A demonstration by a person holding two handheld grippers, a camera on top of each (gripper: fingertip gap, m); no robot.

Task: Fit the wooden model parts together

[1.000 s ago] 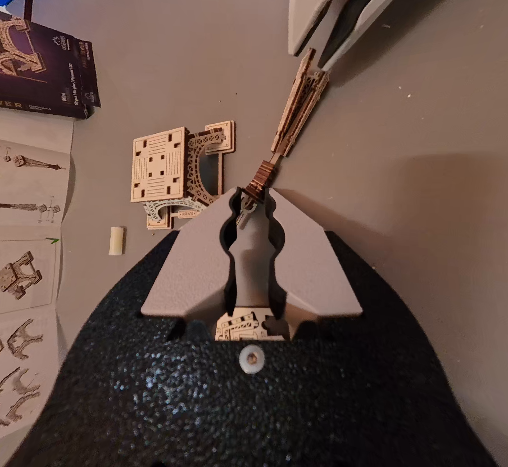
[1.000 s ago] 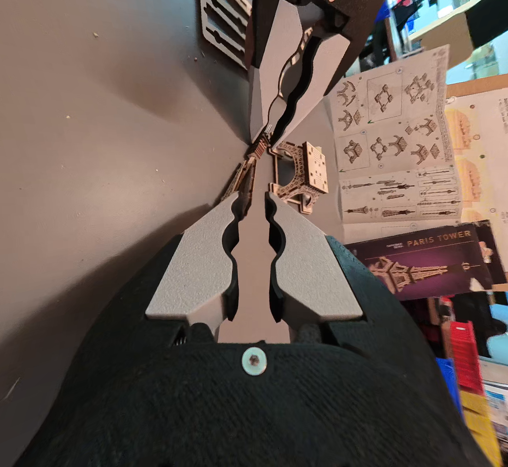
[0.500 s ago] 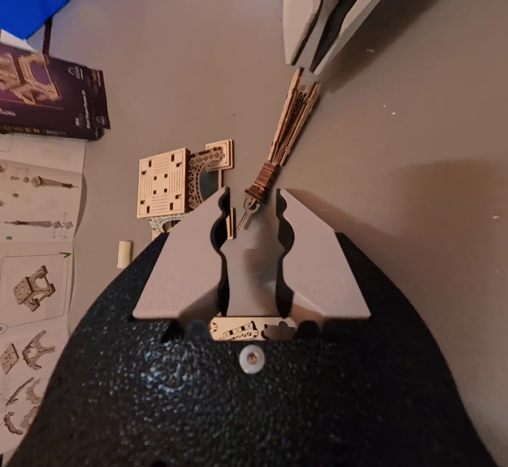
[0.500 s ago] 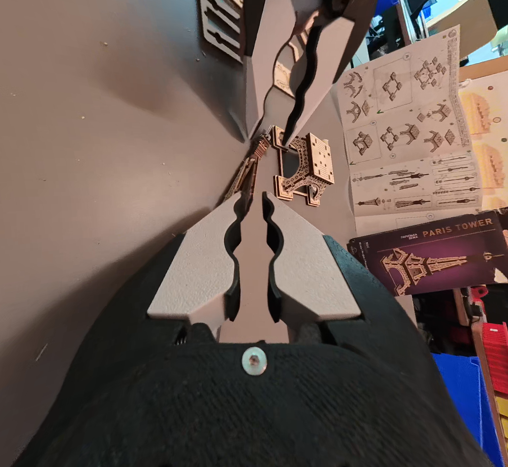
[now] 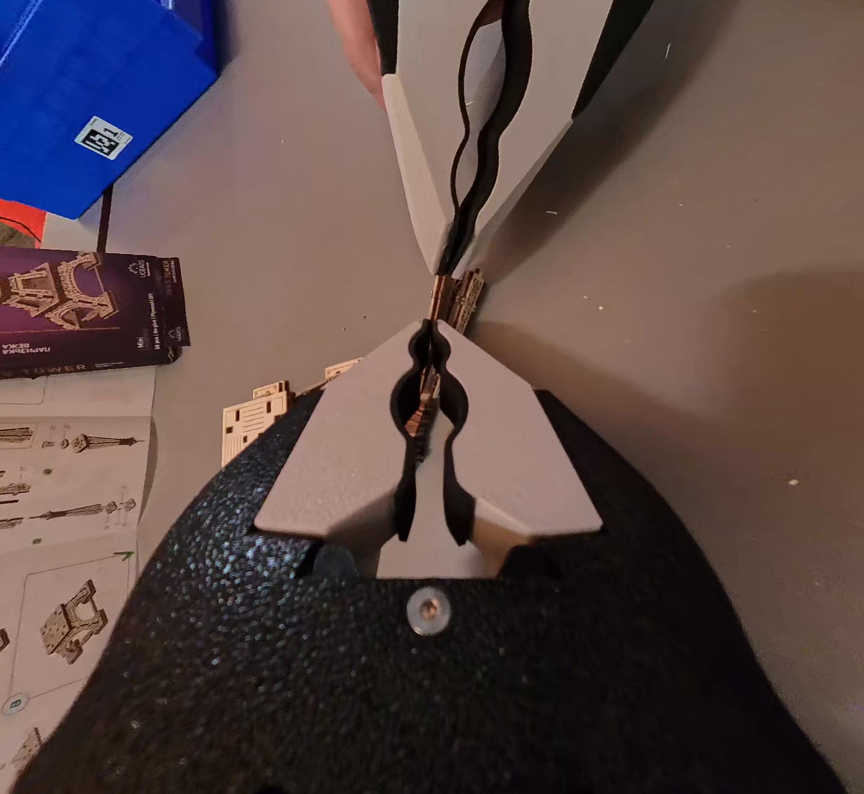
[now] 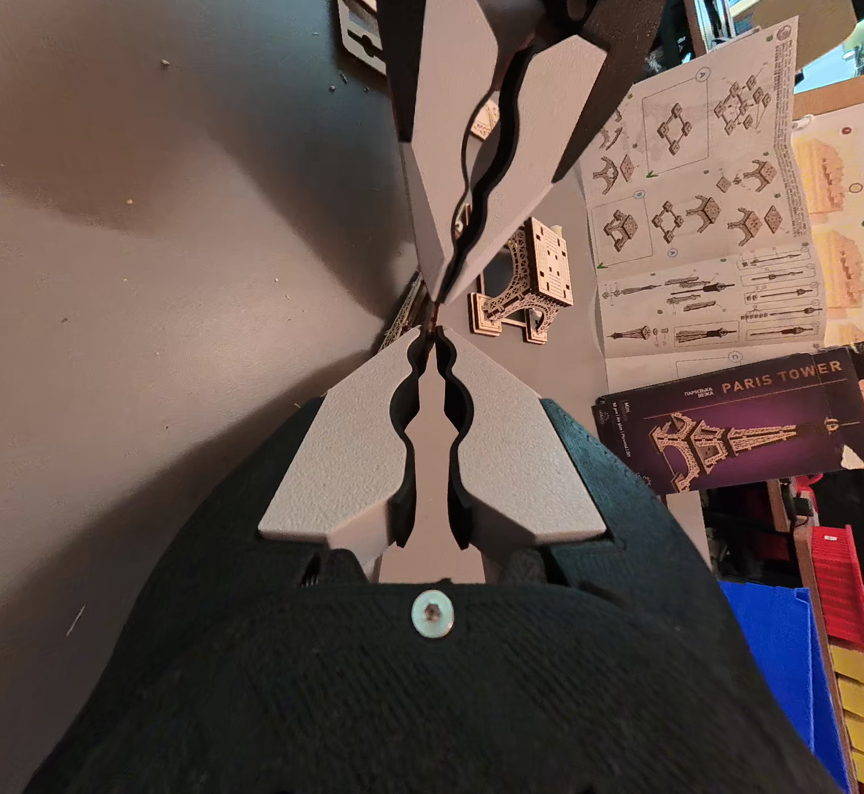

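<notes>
In the left wrist view, the left gripper [image 5: 429, 327] has its fingers [image 5: 355, 435] drawn nearly together around the wooden spire piece [image 5: 423, 416], a slim laser-cut part that runs up the gap between the black pads toward 12 o'clock. Just past the tips, the right gripper [image 5: 446, 264] comes down from 12 o'clock, its fingers pinched shut on the far end of the same spire piece, with a second lattice strip [image 5: 470, 299] showing just beside the join at 1 o'clock. A person's hand [image 5: 355, 23] shows behind the right gripper at 11 o'clock. On the grey counter [image 5: 678, 397], the wooden tower base [image 5: 252, 421] is partly hidden behind the left gripper's body at 9 o'clock; a purple kit box [image 5: 89, 308], an instruction sheet [image 5: 70, 514] and a blue bin [image 5: 93, 60] lie farther out between 8 and 10 o'clock. In the right wrist view, the right gripper [image 6: 432, 332] holds its tips closed on the thin end of the spire piece [image 6: 435, 313], tip to tip with the left gripper [image 6: 442, 292] reaching in from 12 o'clock. The tower base [image 6: 528, 280] lies on its side on the counter [image 6: 187, 304] at 1 o'clock, near the grippers but apart from them, with the instruction sheet [image 6: 701, 233] and kit box [image 6: 729, 421] at 2 and 3 o'clock, and an empty wooden parts sheet [image 6: 357, 4] at 11 o'clock.
</notes>
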